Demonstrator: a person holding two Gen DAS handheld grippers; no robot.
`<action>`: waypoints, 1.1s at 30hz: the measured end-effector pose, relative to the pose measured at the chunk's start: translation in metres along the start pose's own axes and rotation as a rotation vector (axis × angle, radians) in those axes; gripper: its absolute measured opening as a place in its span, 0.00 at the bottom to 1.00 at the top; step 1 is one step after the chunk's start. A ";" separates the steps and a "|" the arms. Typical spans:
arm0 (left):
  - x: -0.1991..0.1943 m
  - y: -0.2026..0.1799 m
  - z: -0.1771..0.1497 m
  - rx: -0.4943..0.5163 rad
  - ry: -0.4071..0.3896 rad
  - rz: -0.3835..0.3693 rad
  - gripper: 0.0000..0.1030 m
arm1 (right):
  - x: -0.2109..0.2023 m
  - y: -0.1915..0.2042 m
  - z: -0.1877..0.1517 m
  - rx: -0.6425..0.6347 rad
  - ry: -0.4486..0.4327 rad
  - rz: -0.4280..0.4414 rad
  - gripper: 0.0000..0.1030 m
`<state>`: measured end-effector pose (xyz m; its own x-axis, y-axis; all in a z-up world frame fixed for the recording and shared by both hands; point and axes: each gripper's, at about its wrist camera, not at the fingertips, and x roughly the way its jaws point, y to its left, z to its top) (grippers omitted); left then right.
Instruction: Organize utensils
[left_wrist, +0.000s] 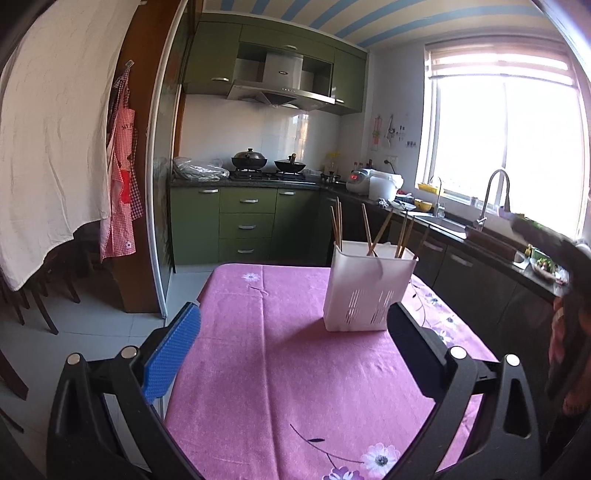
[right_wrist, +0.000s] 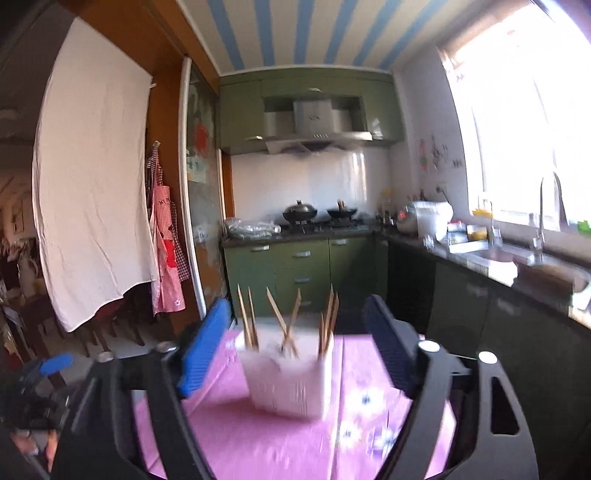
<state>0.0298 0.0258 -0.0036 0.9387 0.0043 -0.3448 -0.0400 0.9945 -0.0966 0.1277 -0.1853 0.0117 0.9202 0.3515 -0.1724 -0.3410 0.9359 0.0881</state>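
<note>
Several wooden chopsticks (left_wrist: 369, 230) stand upright in the white slotted utensil holder (left_wrist: 364, 291), which sits on the pink floral tablecloth (left_wrist: 280, 369) of the tabletop, toward its far right part. Left wrist view: left gripper (left_wrist: 291, 343) spread wide, nothing between the pads; holder just beyond its right finger, not touched. No loose utensil visible on the cloth here. A blurred dark shape, likely the other tool and a hand, at the right edge.

Right wrist view (motion-blurred): right gripper (right_wrist: 291, 347) spread wide, empty, facing the holder (right_wrist: 291, 380); chopsticks (right_wrist: 290, 321) lean in three loose clusters inside it.

Judgement: sorting looks essentially finished, since all visible sticks are in the holder and both tools are empty. Anything left lies outside these views; cannot tell.
</note>
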 end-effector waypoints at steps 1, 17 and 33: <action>-0.002 -0.001 -0.001 0.004 0.000 0.005 0.93 | -0.008 -0.004 -0.012 0.017 0.008 -0.001 0.88; -0.062 -0.031 -0.017 0.067 -0.042 0.026 0.93 | -0.132 0.002 -0.095 -0.037 0.015 -0.060 0.96; -0.081 -0.041 -0.016 0.066 -0.042 0.027 0.93 | -0.142 0.006 -0.095 -0.015 0.036 -0.054 0.96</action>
<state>-0.0500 -0.0171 0.0136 0.9511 0.0342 -0.3069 -0.0441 0.9987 -0.0254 -0.0235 -0.2272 -0.0561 0.9299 0.3009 -0.2118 -0.2942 0.9537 0.0633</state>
